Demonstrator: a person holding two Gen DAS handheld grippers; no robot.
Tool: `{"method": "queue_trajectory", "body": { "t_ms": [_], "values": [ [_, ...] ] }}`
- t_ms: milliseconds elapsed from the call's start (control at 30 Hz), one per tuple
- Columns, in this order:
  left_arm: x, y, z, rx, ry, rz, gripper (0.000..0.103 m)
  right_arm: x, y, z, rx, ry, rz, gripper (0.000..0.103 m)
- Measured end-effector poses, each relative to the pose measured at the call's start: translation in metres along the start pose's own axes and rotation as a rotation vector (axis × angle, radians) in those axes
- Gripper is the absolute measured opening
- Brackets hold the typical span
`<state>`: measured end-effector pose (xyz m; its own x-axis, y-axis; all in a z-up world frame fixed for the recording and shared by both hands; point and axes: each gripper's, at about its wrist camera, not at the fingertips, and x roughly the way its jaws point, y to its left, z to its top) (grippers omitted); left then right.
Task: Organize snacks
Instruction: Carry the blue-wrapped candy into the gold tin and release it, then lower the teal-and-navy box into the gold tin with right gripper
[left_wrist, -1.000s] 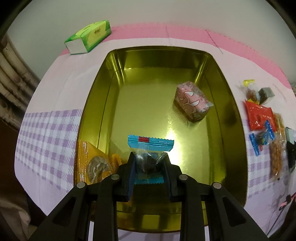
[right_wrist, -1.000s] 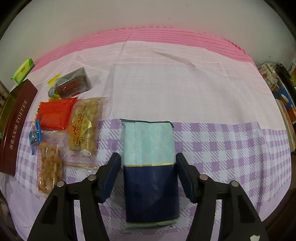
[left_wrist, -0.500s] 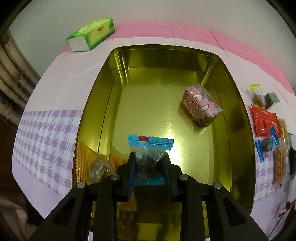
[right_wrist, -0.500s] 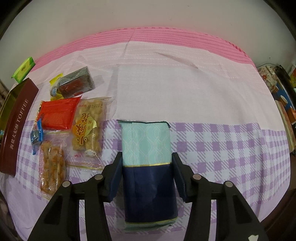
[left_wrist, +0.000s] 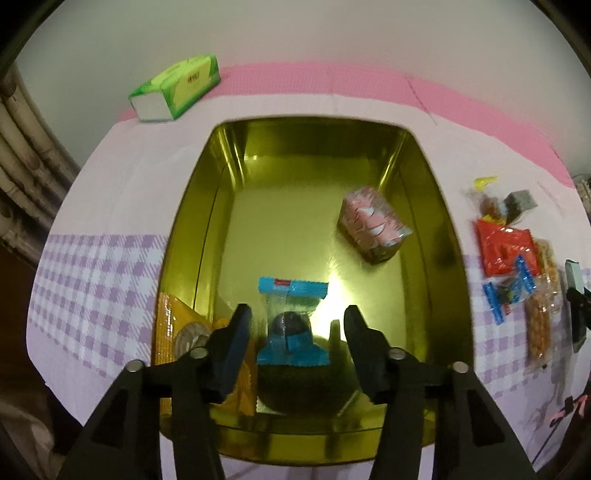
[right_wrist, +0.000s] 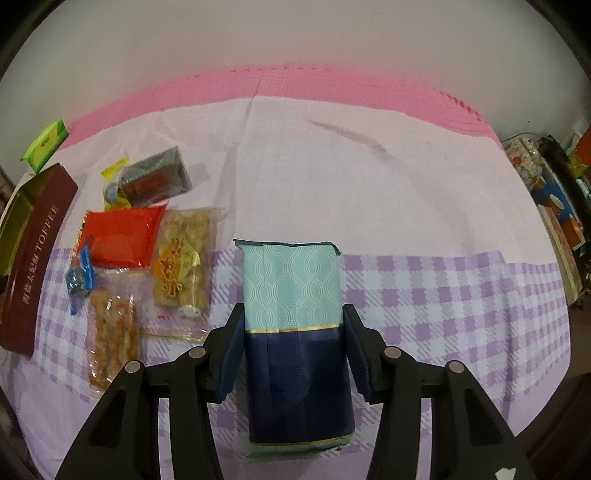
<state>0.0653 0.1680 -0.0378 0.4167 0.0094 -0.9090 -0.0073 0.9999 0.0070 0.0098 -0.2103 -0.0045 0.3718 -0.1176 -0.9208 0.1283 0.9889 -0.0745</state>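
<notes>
Left wrist view: left gripper (left_wrist: 295, 325) jaws opening, blue-wrapped snack (left_wrist: 291, 325) loose between, inside gold tin (left_wrist: 443, 258). Right gripper (right_wrist: 293, 332) clamped on teal-navy packet (right_wrist: 295, 332), over checked tablecloth (right_wrist: 443, 295).

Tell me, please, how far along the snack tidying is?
Done: pink packet and orange packet lie in the gold tin. In hand: left gripper is opening over the blue-ended snack; right gripper clamps the teal-and-navy pack. Left: loose snacks beside the tin.
</notes>
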Motion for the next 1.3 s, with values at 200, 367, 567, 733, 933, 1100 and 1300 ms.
{"method": "queue_trajectory", "body": {
  "t_ms": [200,367,567,733,933,1100,1300],
  "values": [
    [-0.023,-0.003,0.0,0.007,-0.062,0.005,0.06,-0.022,0.014,0.011,-0.008,-0.037,0.018,0.047],
    [-0.042,0.001,-0.002,-0.014,-0.104,0.024,0.063,-0.034,0.048,0.026,-0.039,-0.057,0.084,0.047],
    [-0.047,0.026,0.002,-0.087,-0.128,0.084,0.066,-0.045,0.106,0.043,-0.117,-0.074,0.177,0.047],
    [-0.05,0.047,-0.005,-0.128,-0.132,0.162,0.066,-0.054,0.161,0.051,-0.19,-0.085,0.252,0.047],
    [-0.053,0.078,-0.022,-0.192,-0.112,0.245,0.066,-0.059,0.216,0.053,-0.238,-0.071,0.342,0.047],
    [-0.05,0.102,-0.033,-0.268,-0.077,0.279,0.066,-0.056,0.262,0.048,-0.281,-0.039,0.408,0.047],
    [-0.046,0.11,-0.033,-0.295,-0.061,0.283,0.066,-0.049,0.293,0.04,-0.306,0.0,0.434,0.047]
  ]
}}
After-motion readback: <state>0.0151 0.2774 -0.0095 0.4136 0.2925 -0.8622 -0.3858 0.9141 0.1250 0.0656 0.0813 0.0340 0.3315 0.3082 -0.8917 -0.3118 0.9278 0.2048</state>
